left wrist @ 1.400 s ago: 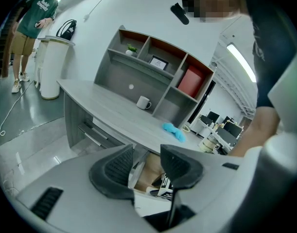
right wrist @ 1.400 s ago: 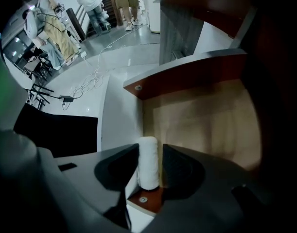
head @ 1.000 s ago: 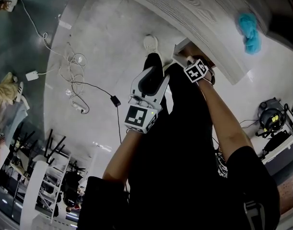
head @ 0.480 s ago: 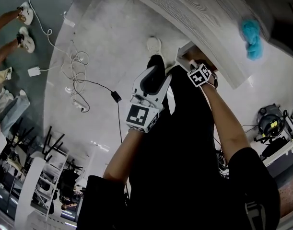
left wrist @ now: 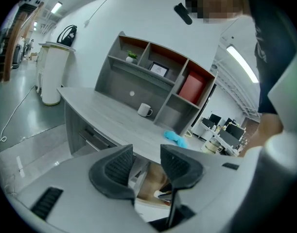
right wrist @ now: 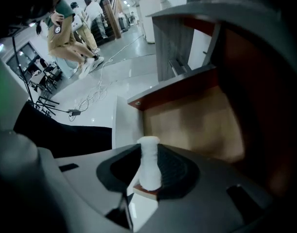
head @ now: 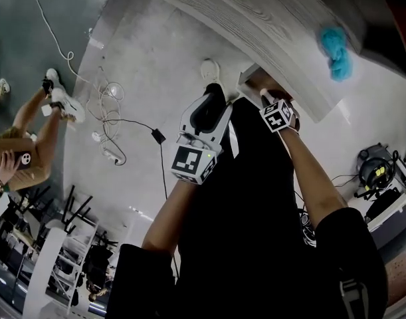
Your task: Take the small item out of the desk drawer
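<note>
In the right gripper view, my right gripper (right wrist: 148,171) is shut on a small white cylindrical item (right wrist: 149,152), upright between the pads. Its jaws have just been closing on it. Below it lies the open drawer (right wrist: 187,120) with a bare wooden bottom. The head view shows the right gripper (head: 264,93) at the drawer (head: 250,77) under the desk's edge. My left gripper (head: 212,97) hangs to the left of it. In the left gripper view that gripper (left wrist: 147,163) is open, holding nothing, and the drawer (left wrist: 149,181) shows through the gap.
The grey desk (left wrist: 104,111) carries a white mug (left wrist: 145,110), a blue cloth (left wrist: 175,139) and a shelf unit (left wrist: 158,76). Cables and a power strip (head: 106,121) lie on the floor. A person (head: 30,145) is at the far left.
My right gripper has lifted a little at the drawer. The left gripper has hardly shifted. A person at the left of the floor has walked nearer.
</note>
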Available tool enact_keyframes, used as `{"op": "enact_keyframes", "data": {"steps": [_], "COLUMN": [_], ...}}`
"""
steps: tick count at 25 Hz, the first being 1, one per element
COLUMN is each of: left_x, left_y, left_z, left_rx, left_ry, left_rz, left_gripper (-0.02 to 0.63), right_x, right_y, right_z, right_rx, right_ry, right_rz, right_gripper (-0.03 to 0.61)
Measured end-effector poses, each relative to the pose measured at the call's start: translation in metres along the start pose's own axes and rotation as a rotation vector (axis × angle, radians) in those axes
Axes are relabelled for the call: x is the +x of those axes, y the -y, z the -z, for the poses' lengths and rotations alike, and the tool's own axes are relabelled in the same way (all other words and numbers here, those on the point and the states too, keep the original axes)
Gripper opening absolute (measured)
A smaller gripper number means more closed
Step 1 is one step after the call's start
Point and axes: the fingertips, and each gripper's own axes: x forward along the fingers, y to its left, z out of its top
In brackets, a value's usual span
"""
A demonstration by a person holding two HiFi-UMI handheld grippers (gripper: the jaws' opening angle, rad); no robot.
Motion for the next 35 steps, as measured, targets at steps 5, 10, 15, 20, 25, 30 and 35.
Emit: {"op": "enact_keyframes", "data": {"steps": [5,10,15,20,25,30,35], "left_x": [-0.001,-0.005,-0.019,-0.029,-0.031,-0.029,-0.001], "left_y": [0.015,0.043,0.067,0.086,0.111,0.152,0.170], "left_z": [-0.028,-0.055,-0.080,-0.106,-0.126,-0.142,-0.165], "left_rx": [0.003,0.033,0.058,0.091,0.133,0.171,0.205], "left_ry": [0.038,0.071,0.083,0.102,0.103,0.127,0.123], "left_rz": [0.017,0.053,0.086,0.109,0.153,0.224,0.346], "left_gripper": [0.156,0.156,0.156,0.156,0.156,0.156,0.156], "right_x": [-0.039,-0.082,-0.130,-0.190,-0.255,-0.333,-0.398], "right_y": [0.004,0.004,-0.004,-0.002,0.009,0.019,0.037], "right_z": [-0.014,-0.025,-0.030,-0.039,-0.048,-0.051,-0.070], "right_rx": [0.019,0.047,0.043,0.089,0.188,0.372,0.487], "right_ry": [0.062,0.126,0.183,0.274,0.405,0.574,0.753], "right_rz": [0.025,0.037,0.051,0.082,0.111,0.086,0.134], "right_gripper": [0.104,0.104,0.105,0.104,0.105,0.104,0.106]}}
